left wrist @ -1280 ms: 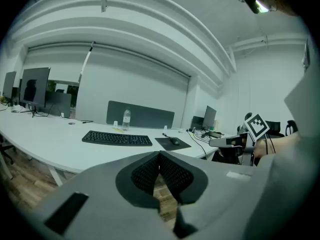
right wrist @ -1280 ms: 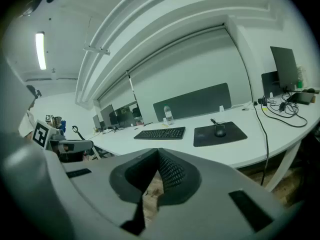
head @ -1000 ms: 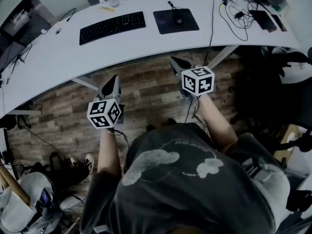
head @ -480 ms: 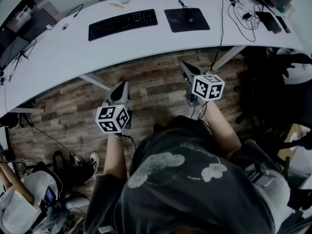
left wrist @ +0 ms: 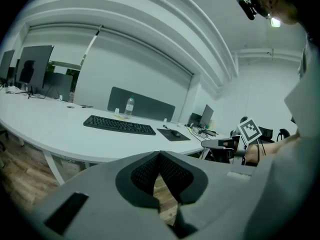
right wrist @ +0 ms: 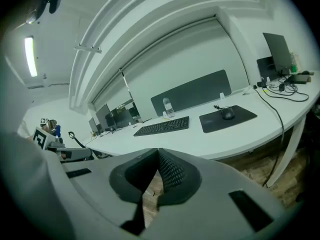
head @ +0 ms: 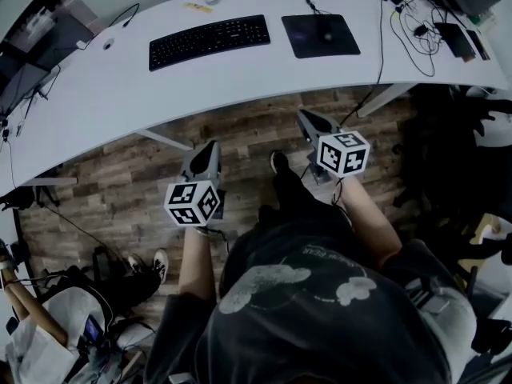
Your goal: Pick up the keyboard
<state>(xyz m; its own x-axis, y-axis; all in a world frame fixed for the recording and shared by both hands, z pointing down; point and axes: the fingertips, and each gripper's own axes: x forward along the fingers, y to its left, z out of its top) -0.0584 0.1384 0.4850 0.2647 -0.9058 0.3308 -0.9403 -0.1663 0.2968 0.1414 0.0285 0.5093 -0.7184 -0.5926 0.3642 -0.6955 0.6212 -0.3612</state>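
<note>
Approach step, nothing grasped yet. The keyboard (head: 210,42) lies flat on the white worktop (head: 104,94), left of the mouse pad (head: 321,35) and well apart from both tongs. Left tongs (head: 210,146) and right tongs (head: 304,118) hang over the floor short of the worktop edge, both closed tight and empty. Next, I reckon: reach in, open both, take the keyboard by its ends.

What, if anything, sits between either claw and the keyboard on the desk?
Nothing visible. The left claw and right claw are shut and empty, held over the wood floor, short of the desk. Only bare desktop lies in front of the keyboard; the mouse pad sits off to its right.
</note>
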